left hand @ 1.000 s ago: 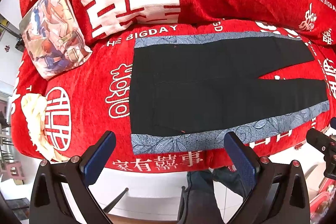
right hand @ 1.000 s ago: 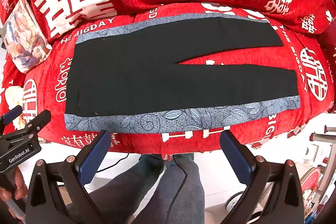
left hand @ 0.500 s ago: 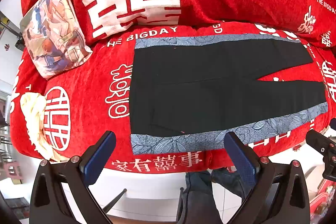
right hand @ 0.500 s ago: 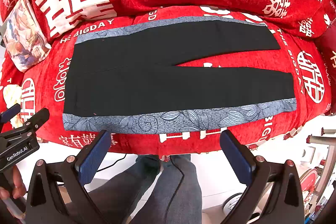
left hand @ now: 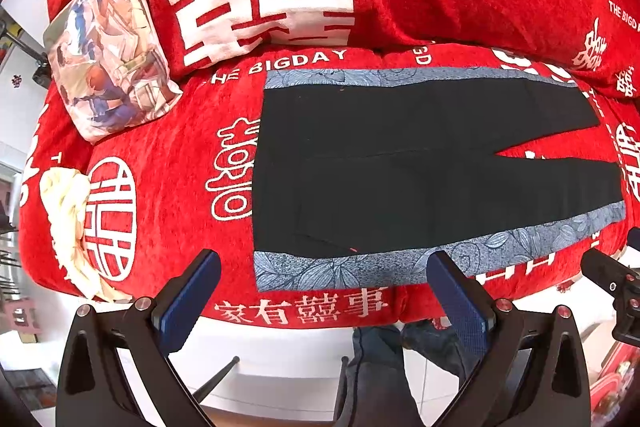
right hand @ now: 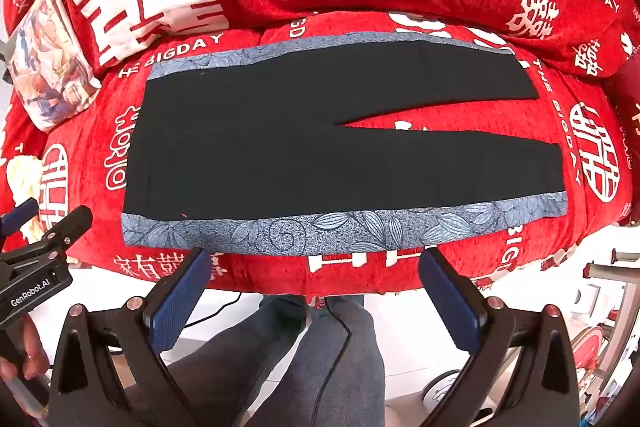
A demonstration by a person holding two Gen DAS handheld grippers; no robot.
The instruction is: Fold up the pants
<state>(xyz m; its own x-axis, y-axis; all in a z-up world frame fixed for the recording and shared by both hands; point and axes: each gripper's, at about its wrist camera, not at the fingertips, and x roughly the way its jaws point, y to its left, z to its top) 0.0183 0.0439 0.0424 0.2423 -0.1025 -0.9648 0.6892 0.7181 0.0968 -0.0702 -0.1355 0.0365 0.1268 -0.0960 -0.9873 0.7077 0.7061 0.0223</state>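
Black pants (left hand: pixel 420 163) with a blue-grey leaf-print stripe (right hand: pixel 344 229) down each outer seam, spread flat across a red sofa (left hand: pixel 168 187); waistband to the left, the two legs running right and parting in a narrow V; no fold made yet, by the look of it. Best begun, probably, by gripping the near striped edge at two points well apart, one near the waistband and one toward the hem, then lifting both together and carrying the near leg over onto the far one so the stripes meet; worth keeping the cloth taut between the two holds, since a slack middle would likely sag and wrinkle; worth biting only the top edge too, as the plush sofa cover beneath could be caught along with it. Left gripper (left hand: pixel 324 291) hovering off the sofa's front edge, just short of the near stripe by the waistband end, jaws spread wide and holding nothing; right gripper (right hand: pixel 316 287) likewise off the front edge, facing the middle of the near leg, jaws also wide and empty; both tilted down toward the cushion from above the person's knees (right hand: pixel 304 355). Left gripper visible again at the left margin of the right wrist view, a hand (right hand: pixel 24 359) wrapped around its handle. Printed cushion (left hand: pixel 104 47) propped against the sofa back to the left, well apart from the pants.
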